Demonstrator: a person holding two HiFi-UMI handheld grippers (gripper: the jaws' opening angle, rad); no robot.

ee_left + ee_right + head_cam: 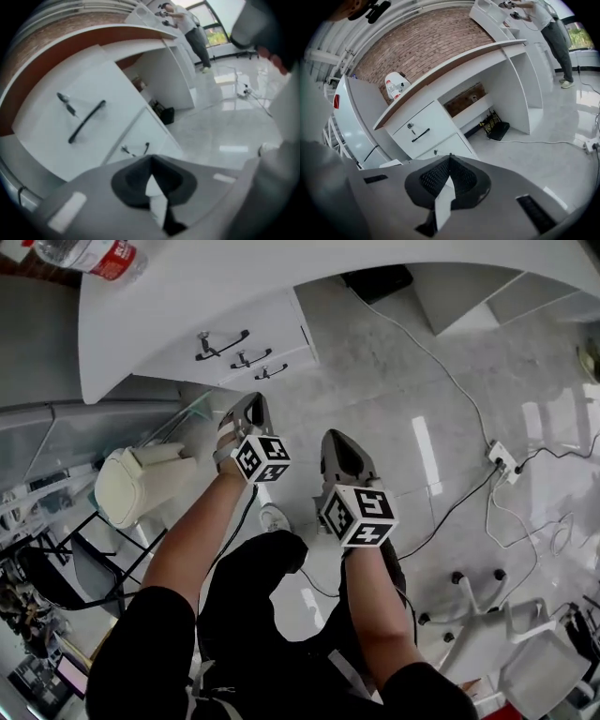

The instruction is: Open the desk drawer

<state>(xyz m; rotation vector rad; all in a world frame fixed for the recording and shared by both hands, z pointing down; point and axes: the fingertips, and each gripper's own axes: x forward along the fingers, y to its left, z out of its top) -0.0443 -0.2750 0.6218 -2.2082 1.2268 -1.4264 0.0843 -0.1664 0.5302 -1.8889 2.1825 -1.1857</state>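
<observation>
Both are clenched on nothing: left hand-held gripper [251, 407] and right hand-held gripper [339, 442] hang short of the shut white desk drawer [246, 322]. Its black bar handle [222, 345] is ahead of the left one, so he's probably lining up.

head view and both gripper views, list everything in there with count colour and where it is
desk: one, white, top of head view
drawers: three, white, shut, black handles, under the desk
water bottle: one, clear with red label, on the desk corner
box: one, black, floor under the desk
chair: one, cream, left of the grippers
power strip: one, white, floor at right
office chair: one, white, bottom right
left gripper: one, grey, jaws together, empty, short of the drawers
right gripper: one, grey, jaws together, empty, beside the left
</observation>
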